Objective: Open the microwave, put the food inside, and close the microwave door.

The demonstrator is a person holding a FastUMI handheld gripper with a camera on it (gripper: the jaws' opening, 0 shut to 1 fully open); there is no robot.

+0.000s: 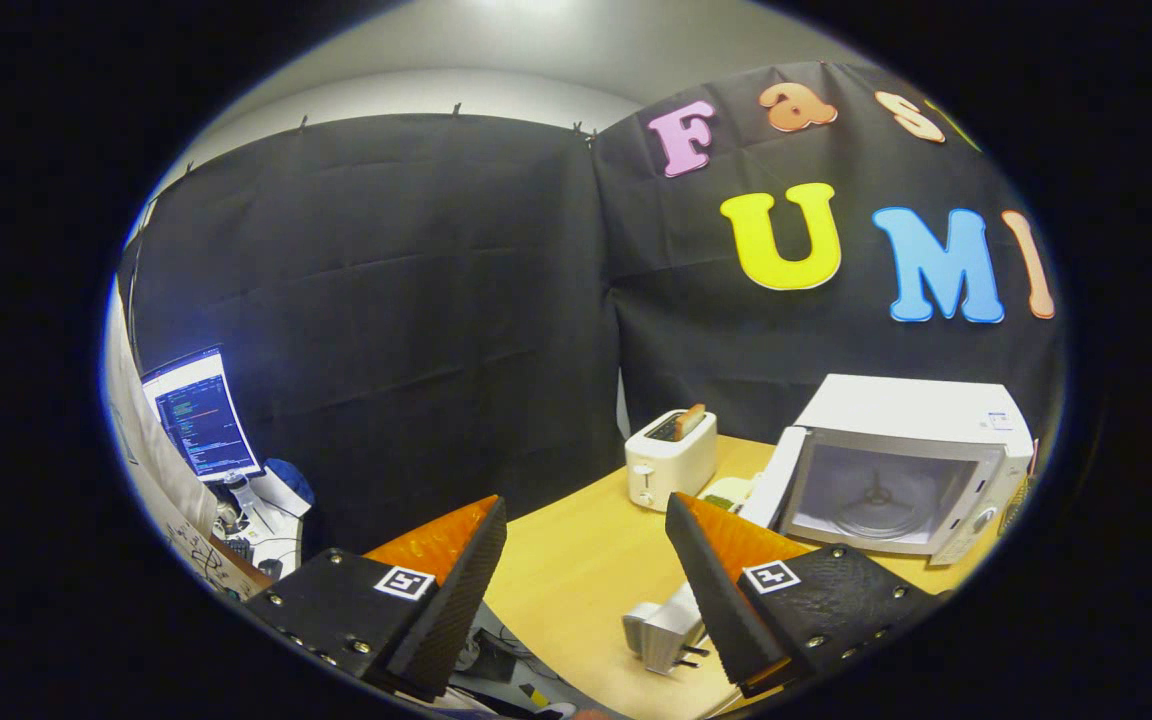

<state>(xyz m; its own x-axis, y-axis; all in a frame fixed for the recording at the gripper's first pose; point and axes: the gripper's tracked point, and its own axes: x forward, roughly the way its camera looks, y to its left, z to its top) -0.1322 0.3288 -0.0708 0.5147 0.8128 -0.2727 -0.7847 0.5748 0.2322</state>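
Microwave (pixel 901 470) standing open at table's far right, cavity showing bare turntable ring, door (pixel 774 478) swinging out leftward. Toaster (pixel 670 458) left of it, holding toast slice (pixel 690 419). Gripper (pixel 586 515) hovering released, fingers wide apart, gripping nothing. Pale food item (pixel 728 492) peeking between toaster and door, mostly hidden. Wooden table (pixel 576 570) offering open room ahead of fingers. White plug adapter (pixel 664 628) lying near table's edge.

Gripper view: fisheye, mounted behind the gripper (pixel 586 520), looking forward along its two spread fingers (pixel 456 560) from above the near edge of the wooden table (pixel 576 570). Aimed across the tabletop toward the booth wall; toaster (pixel 669 458) and open microwave (pixel 901 470) beyond, to the right, at moderate range.
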